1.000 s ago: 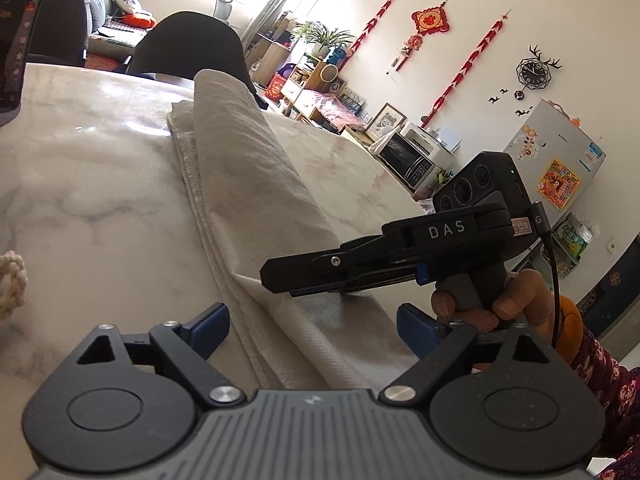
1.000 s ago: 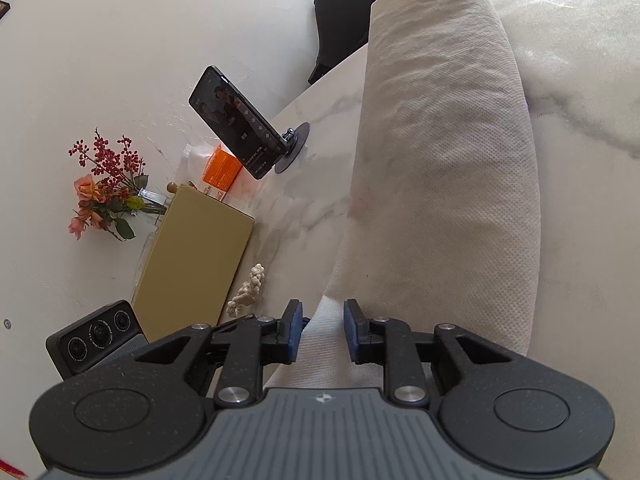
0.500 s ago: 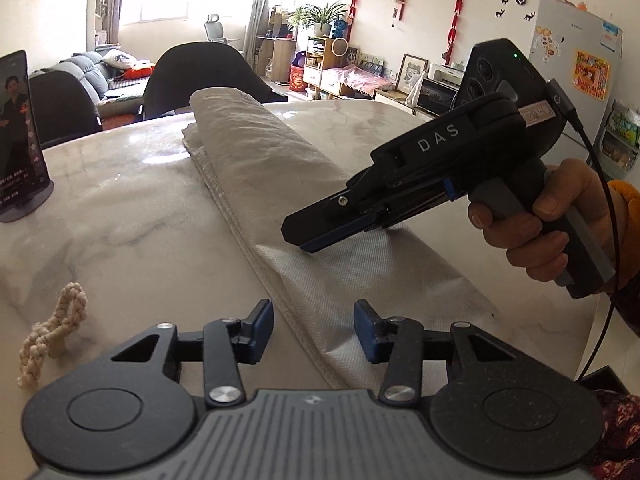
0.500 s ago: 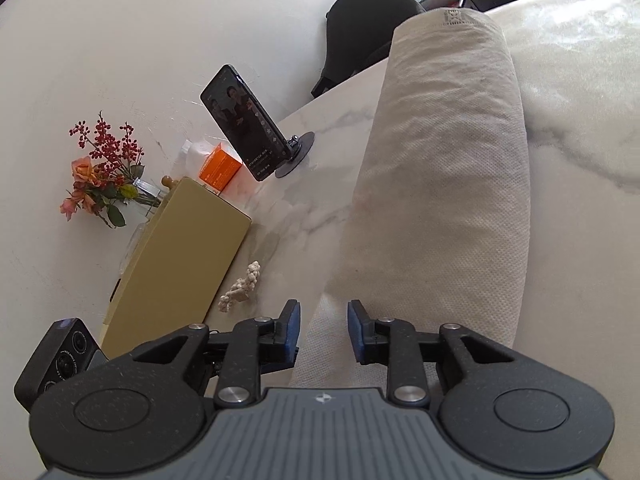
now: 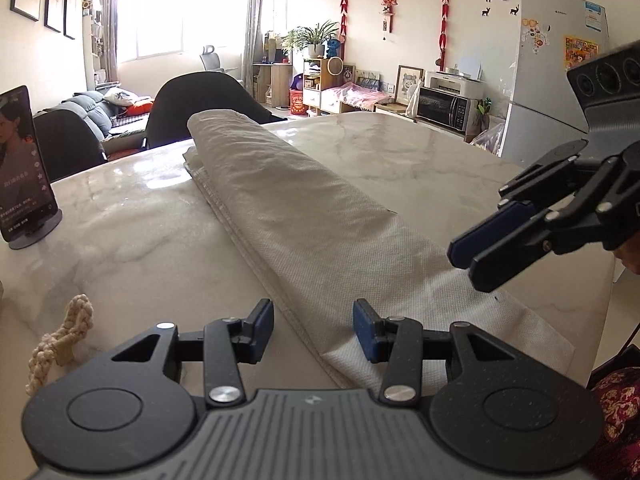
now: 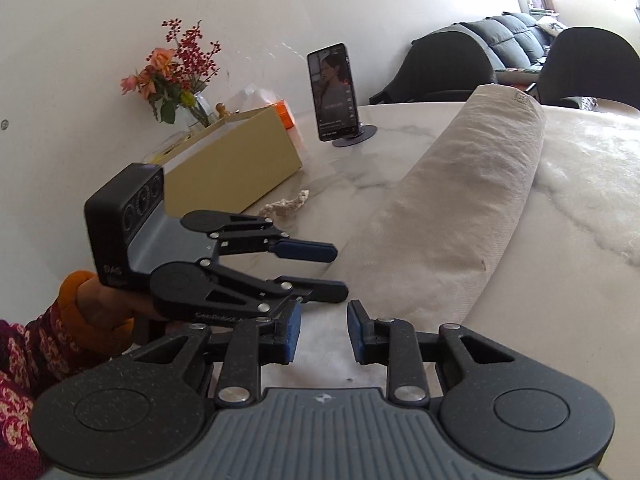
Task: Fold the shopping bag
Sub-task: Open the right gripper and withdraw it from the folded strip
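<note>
Bright window [image 5: 160, 28], white fridge [image 5: 556, 76] (magnets), sofa [image 6: 508, 40]

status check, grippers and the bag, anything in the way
Left gripper open, empty, at bag's near end. Right gripper open, empty. Shopping bag folded into long strip on table. Rope knot lies beside it, apart.

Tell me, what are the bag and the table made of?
The shopping bag looks like off-white non-woven fabric: matte, with a fine dotted texture and soft creases. The table looks like polished marble or a marble-look slab, I can't tell which: white with grey veins, glossy enough to reflect window light.
</note>
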A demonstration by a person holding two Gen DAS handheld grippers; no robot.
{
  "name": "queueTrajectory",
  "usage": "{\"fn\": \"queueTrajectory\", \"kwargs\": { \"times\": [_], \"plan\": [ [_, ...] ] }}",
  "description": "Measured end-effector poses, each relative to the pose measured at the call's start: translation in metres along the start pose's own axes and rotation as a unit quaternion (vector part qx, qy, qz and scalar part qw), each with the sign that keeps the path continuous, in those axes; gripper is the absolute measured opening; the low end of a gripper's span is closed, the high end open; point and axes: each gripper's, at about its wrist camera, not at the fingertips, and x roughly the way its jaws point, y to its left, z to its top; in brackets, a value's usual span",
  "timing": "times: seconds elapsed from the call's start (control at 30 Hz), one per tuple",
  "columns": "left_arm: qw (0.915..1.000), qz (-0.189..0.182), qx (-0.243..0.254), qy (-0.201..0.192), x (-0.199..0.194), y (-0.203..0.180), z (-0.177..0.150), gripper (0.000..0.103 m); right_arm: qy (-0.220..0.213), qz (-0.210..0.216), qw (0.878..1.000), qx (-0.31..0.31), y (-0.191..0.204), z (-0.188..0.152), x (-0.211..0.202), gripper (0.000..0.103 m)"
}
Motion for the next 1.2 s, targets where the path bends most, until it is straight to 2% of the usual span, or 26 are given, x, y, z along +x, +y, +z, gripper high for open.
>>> {"fn": "queueTrajectory", "kwargs": {
  "times": [0.17,0.23,0.3,0.4,0.53,0.7,0.8,0.93,1.03,1.2],
  "plan": [
    [1.0,0.004,0.003,-0.001,-0.004,-0.005,0.0,0.045,0.024,0.013,1.0,-0.011,0.008,-0.011,0.014,0.03],
    [1.0,0.005,0.003,-0.001,-0.006,-0.005,0.0,0.046,0.038,0.003,0.999,-0.022,0.012,-0.015,0.022,0.029],
    [1.0,-0.001,-0.001,-0.003,-0.009,-0.003,-0.001,0.046,0.034,-0.002,0.999,-0.043,0.016,-0.019,0.024,0.029],
    [0.9989,-0.034,-0.012,-0.029,-0.021,0.001,-0.005,0.045,0.033,-0.005,0.998,-0.05,0.018,-0.02,0.024,0.029],
    [0.9939,-0.085,0.013,-0.069,-0.043,-0.003,-0.008,0.045,0.027,-0.009,0.998,-0.055,0.02,-0.023,0.023,0.029],
    [0.9861,-0.15,0.046,-0.055,-0.047,-0.015,-0.012,0.045,0.023,-0.011,0.999,-0.046,0.02,-0.023,0.022,0.029],
    [0.9863,-0.148,0.056,-0.047,-0.046,-0.018,-0.016,0.044,0.026,-0.011,0.998,-0.05,0.02,-0.023,0.018,0.031],
    [0.9863,-0.148,0.067,-0.027,-0.044,-0.017,-0.02,0.044,0.011,-0.018,0.998,-0.054,0.017,-0.023,0.004,0.037],
    [0.9862,-0.142,0.084,-0.013,-0.041,-0.018,-0.023,0.044,0.001,-0.025,0.998,-0.051,0.012,-0.022,-0.006,0.039],
    [0.9859,-0.136,0.097,-0.006,-0.038,-0.018,-0.028,0.044,0.007,-0.035,0.999,-0.039,0.002,-0.026,-0.008,0.039]
  ]
}}
